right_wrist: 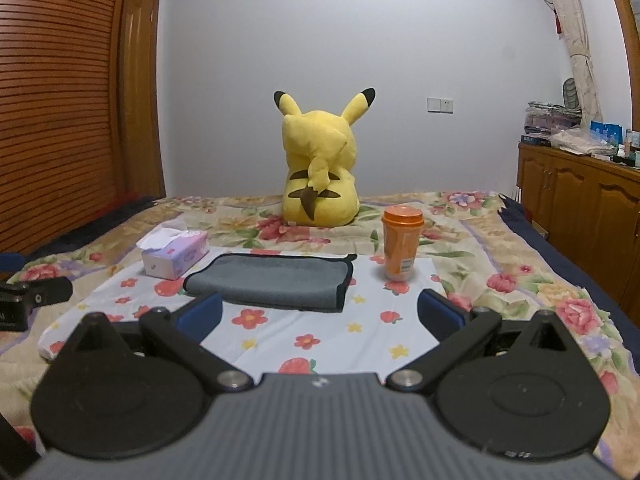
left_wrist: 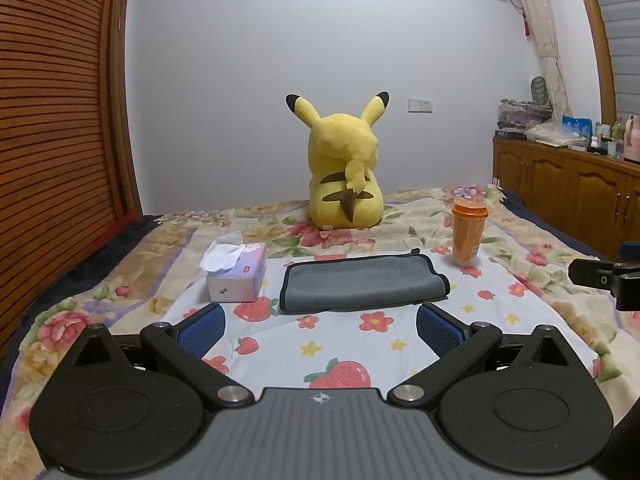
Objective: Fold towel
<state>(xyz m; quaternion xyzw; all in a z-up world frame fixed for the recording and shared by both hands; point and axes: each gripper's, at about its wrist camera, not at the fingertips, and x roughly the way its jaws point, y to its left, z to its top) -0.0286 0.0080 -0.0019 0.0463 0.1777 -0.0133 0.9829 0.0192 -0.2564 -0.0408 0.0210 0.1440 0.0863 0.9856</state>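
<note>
You're over the bed (left_wrist: 532, 280), floral blanket with a lighter strawberry-print cloth (left_wrist: 320, 344) laid across the middle. Big yellow plush toy (left_wrist: 344, 168) sits at the far end, back to you, well clear of the work. The gray towel (left_wrist: 362, 283) lies flat on the printed cloth, centered ahead of both grippers, and it looks already doubled over: a rounded fold shows on its right side and dark trim runs around the edges. Tissue box (left_wrist: 237, 276) sits just left of the towel, orange cup (left_wrist: 469, 236) stands upright to its right, neither touching it. Your left gripper (left_wrist: 320, 330) has its jaws spread wide, nothing between them, hovering short of the towel's near edge. Your right gripper (right_wrist: 320, 314) is the same: wide apart, empty, near edge of the towel just ahead. Judging by this, you're between folds or at the end, hard to say which. If another fold is wanted, you need to pinch both near corners, lift, carry across, and keep clear of the cup, since it would tip easily.
</note>
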